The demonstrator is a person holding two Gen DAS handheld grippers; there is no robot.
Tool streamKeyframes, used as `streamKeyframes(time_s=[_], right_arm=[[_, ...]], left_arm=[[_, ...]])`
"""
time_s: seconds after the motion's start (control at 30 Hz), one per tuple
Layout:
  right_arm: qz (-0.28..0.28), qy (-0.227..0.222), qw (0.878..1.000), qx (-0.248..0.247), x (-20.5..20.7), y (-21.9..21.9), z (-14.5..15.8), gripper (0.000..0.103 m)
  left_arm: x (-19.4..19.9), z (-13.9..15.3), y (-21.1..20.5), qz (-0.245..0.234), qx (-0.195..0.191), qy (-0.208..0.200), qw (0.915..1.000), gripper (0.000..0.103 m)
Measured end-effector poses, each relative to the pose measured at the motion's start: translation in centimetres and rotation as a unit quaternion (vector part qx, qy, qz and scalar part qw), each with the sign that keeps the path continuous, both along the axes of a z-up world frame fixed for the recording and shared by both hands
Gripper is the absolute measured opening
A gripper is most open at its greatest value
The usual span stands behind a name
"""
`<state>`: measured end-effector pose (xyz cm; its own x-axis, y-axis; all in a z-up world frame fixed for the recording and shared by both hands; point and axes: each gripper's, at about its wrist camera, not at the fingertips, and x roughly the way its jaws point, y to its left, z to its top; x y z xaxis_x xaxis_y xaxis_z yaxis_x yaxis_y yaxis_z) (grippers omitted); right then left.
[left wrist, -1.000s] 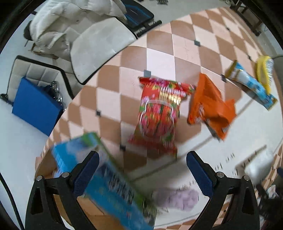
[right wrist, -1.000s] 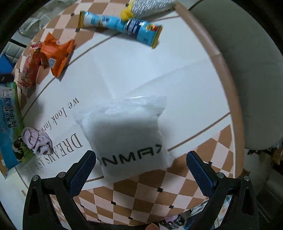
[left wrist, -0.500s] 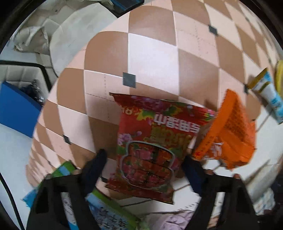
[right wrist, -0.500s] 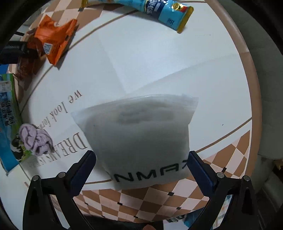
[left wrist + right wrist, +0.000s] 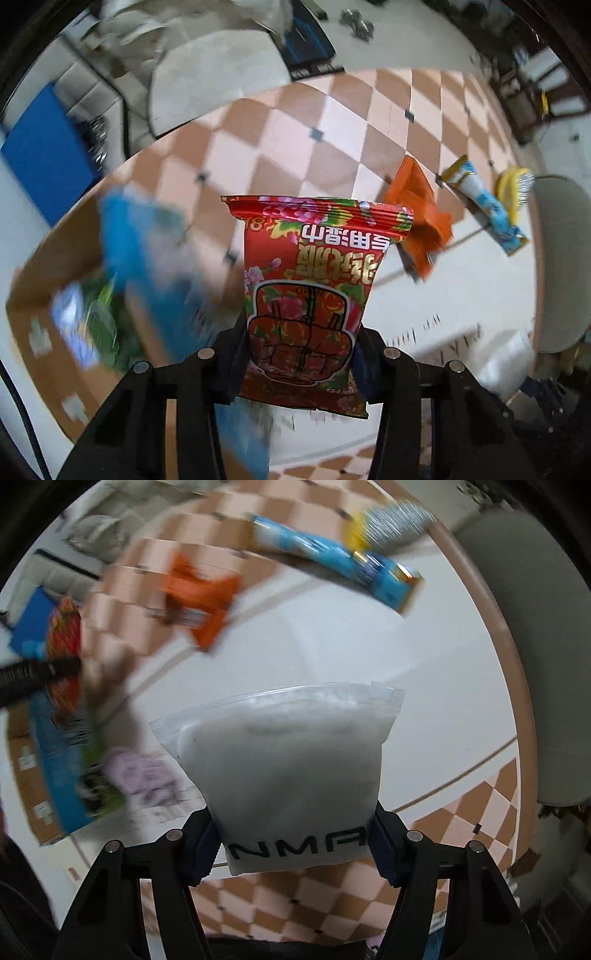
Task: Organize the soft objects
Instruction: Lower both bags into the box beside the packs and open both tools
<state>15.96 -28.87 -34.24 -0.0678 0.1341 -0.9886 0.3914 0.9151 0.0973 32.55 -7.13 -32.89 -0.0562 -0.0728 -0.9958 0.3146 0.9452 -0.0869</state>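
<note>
My left gripper [image 5: 300, 360] is shut on a red flowered snack packet [image 5: 314, 288] and holds it upright above the round table [image 5: 461, 295]. The packet and the left gripper also show at the left edge of the right wrist view [image 5: 64, 642]. My right gripper [image 5: 293, 843] is shut on a white zip bag with black letters [image 5: 288, 775], lifted above the table [image 5: 424, 701]. An orange packet [image 5: 421, 218] [image 5: 199, 594], a blue tube packet [image 5: 487, 210] [image 5: 340, 559] and a yellow-silver packet [image 5: 515, 188] [image 5: 388, 526] lie on the table.
A blue-green box [image 5: 155, 280] [image 5: 62, 760] lies at the table's left side, blurred. A small lilac soft item [image 5: 142, 775] lies beside it on the white printed cloth. Padded chairs stand around the table: one at the far left [image 5: 207, 74], one at the right [image 5: 535, 646].
My left gripper closed on the red packet and lifted it off the table. My right gripper closed on the white bag and lifted it. Both views are blurred by motion.
</note>
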Motion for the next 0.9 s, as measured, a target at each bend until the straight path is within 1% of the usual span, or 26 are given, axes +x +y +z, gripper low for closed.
streamKeyframes(time_s=[0.07, 0.13, 0.23, 0.3, 0.33, 0.4, 0.5, 0.53, 0.63, 0.77, 0.9], right_arm=[[0.018, -0.022, 1.0, 0.01, 1.2, 1.4, 2.1, 0.07], [0.04, -0.048, 0.998, 0.025, 2.9, 4.4, 4.3, 0.07], [0.082, -0.085, 0.992, 0.05, 4.4, 9.8, 7.9, 0.07], [0.112, -0.098, 0.987, 0.062, 5.4, 13.5, 9.2, 0.07], [0.128, -0.102, 0.984, 0.072, 5.9, 15.7, 9.7, 0.07], [0.155, -0.1, 0.979, 0.084, 6.7, 19.6, 9.6, 0.07], [0.18, -0.09, 0.975, 0.089, 8.1, 25.0, 8.5, 0.07], [0.186, -0.084, 0.975, 0.087, 8.4, 26.4, 7.9, 0.07], [0.193, -0.057, 0.976, 0.085, 9.6, 30.1, 5.2, 0.07], [0.184, -0.023, 0.978, 0.093, 10.7, 32.5, 1.0, 0.07], [0.171, 0.006, 0.979, 0.108, 11.1, 34.8, -2.1, 0.07]], left_arm=[[-1.6, 2.0, 2.9, 0.028, -0.024, -0.006, 0.9993, 0.043], [-3.2, 3.9, 6.2, 0.059, -0.037, -0.011, 0.9975, 0.043], [-5.4, 5.9, 11.0, 0.098, -0.034, -0.022, 0.9944, 0.043], [-5.9, 6.4, 15.2, 0.125, -0.028, -0.025, 0.9915, 0.043], [-5.7, 6.4, 16.9, 0.138, -0.024, -0.026, 0.9898, 0.043], [-6.0, 6.3, 20.1, 0.163, -0.012, -0.025, 0.9862, 0.043], [-6.1, 5.2, 24.4, 0.194, 0.006, -0.015, 0.9808, 0.043], [-6.0, 4.8, 26.5, 0.205, 0.011, -0.009, 0.9786, 0.043], [-5.7, 2.4, 30.1, 0.23, 0.019, 0.018, 0.973, 0.043], [-5.1, -1.0, 32.3, 0.242, 0.027, 0.057, 0.9684, 0.043], [-4.8, -4.2, 33.6, 0.242, 0.024, 0.097, 0.9652, 0.043]])
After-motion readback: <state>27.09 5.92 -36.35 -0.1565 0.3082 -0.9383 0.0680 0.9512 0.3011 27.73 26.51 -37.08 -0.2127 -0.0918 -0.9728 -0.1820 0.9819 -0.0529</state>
